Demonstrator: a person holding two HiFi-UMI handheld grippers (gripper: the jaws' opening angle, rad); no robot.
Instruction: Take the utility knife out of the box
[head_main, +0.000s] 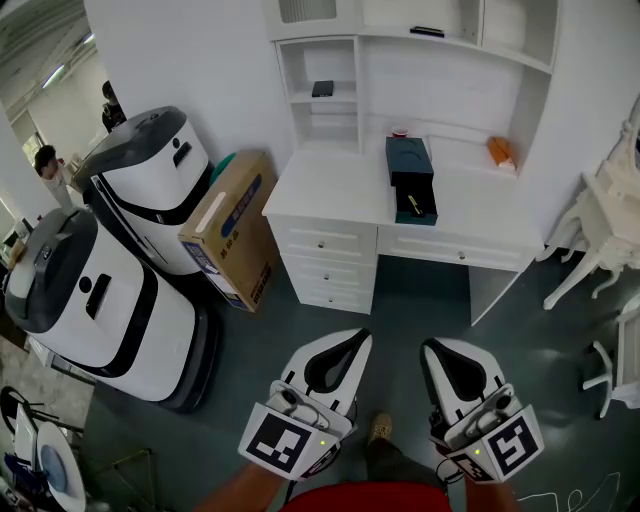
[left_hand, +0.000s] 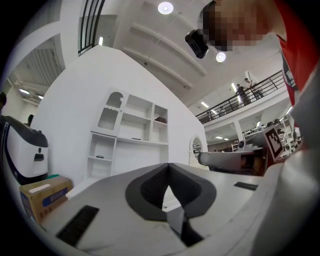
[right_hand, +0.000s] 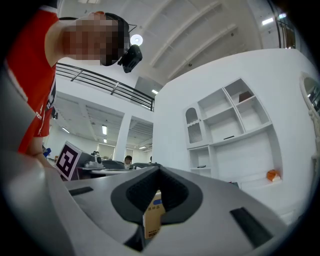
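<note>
A dark teal box (head_main: 410, 160) lies open on the white desk (head_main: 325, 185), well ahead of me. In its near tray rests a slim yellow-and-black thing, apparently the utility knife (head_main: 413, 208). Both grippers hang low over the floor, far short of the desk, pointing toward it. My left gripper (head_main: 352, 337) has its jaws together with nothing between them, and its own view shows the tips (left_hand: 168, 165) meeting in front of the white hutch (left_hand: 132, 132). My right gripper (head_main: 437, 345) is likewise shut and empty (right_hand: 159, 167). Neither gripper view shows the box.
A cardboard carton (head_main: 232, 228) leans against the desk's left side, beside two large white-and-black machines (head_main: 150, 165) (head_main: 95, 300). An orange object (head_main: 501, 152) sits on the desk's right end. White chairs (head_main: 600, 240) stand at the right. The desk has drawers (head_main: 325, 245) on the left.
</note>
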